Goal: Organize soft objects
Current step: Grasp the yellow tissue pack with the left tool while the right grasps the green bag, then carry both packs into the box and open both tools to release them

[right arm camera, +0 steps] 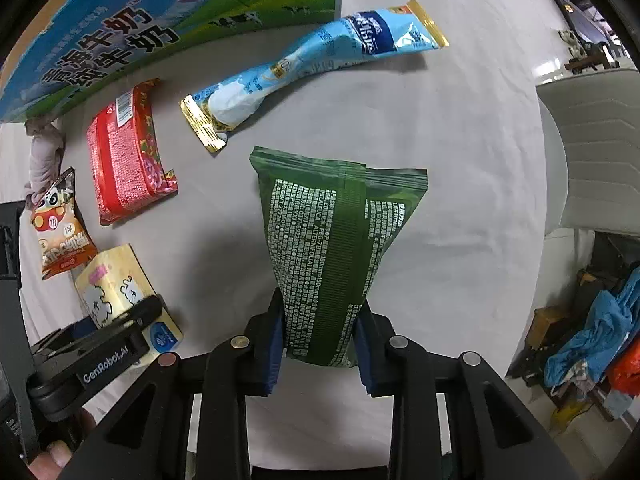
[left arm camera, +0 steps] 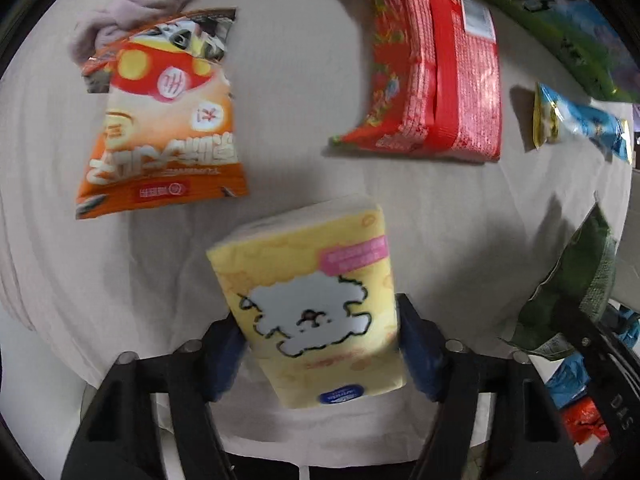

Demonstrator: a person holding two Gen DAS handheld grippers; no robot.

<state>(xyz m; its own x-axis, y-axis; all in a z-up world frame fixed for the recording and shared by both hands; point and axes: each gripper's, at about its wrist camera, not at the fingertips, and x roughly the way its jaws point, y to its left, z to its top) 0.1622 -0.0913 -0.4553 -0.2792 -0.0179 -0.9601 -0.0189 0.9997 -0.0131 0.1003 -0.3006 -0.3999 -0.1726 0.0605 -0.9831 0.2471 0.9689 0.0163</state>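
Both pairs of fingers are loaded: our left gripper (left arm camera: 320,344) pinches the yellow tissue pack (left arm camera: 316,304) by its lower half, and our right gripper (right arm camera: 320,344) is clamped on the bottom of the green packet (right arm camera: 332,248), which stands up between the pads. Ahead of the left fingers lie the orange snack bag (left arm camera: 160,120) and the red packet (left arm camera: 436,80); beyond the right fingers sits the blue pouch (right arm camera: 312,64), near the printed milk carton (right arm camera: 160,20). We judge sorting is midway, with two items in hand and three loose on the white cloth (right arm camera: 460,160).
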